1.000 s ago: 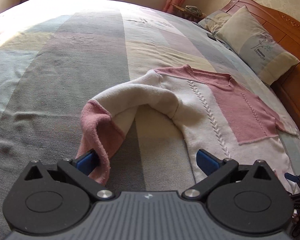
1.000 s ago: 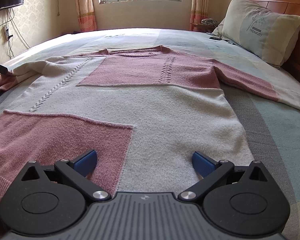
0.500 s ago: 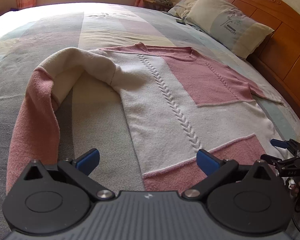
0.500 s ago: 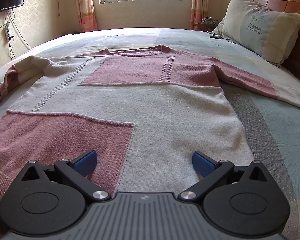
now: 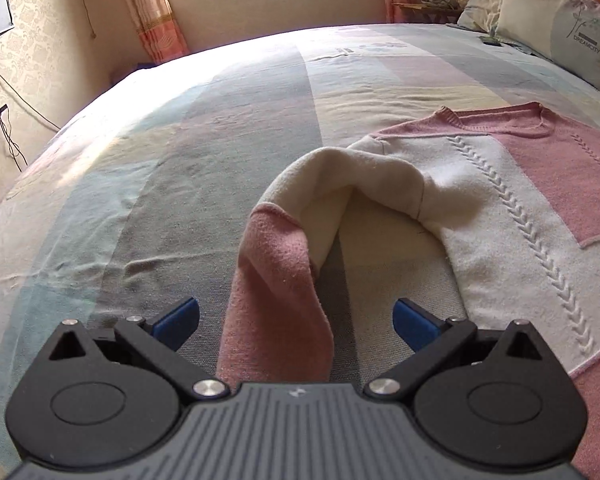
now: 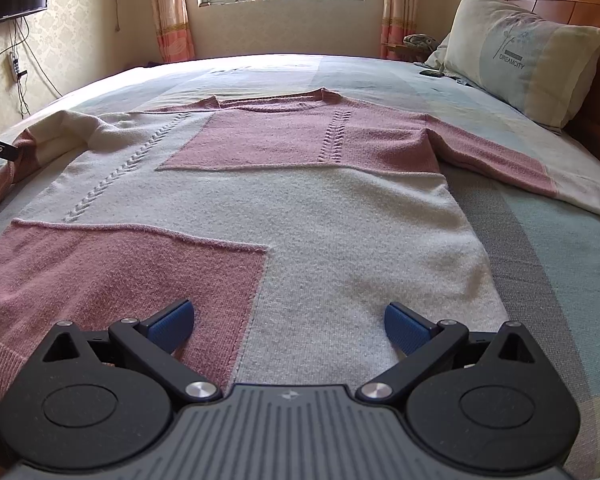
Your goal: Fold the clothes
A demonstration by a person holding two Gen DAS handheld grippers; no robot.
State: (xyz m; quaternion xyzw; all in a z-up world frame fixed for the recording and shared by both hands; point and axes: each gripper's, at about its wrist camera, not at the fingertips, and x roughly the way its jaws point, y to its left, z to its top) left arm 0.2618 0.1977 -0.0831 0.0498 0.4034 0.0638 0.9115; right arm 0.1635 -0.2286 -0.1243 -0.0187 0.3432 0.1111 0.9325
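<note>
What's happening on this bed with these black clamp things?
A person is using two handheld grippers to fold a pink and cream knitted sweater spread front-up on the striped bedspread. The left gripper is open, with the sweater's bent sleeve lying between its blue fingers. The right gripper is open too, low over the hem. Nothing is folded yet.

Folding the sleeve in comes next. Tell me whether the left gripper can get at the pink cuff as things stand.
Probably yes. The left gripper is open and the pink cuff lies between its fingers with nothing covering it.
</note>
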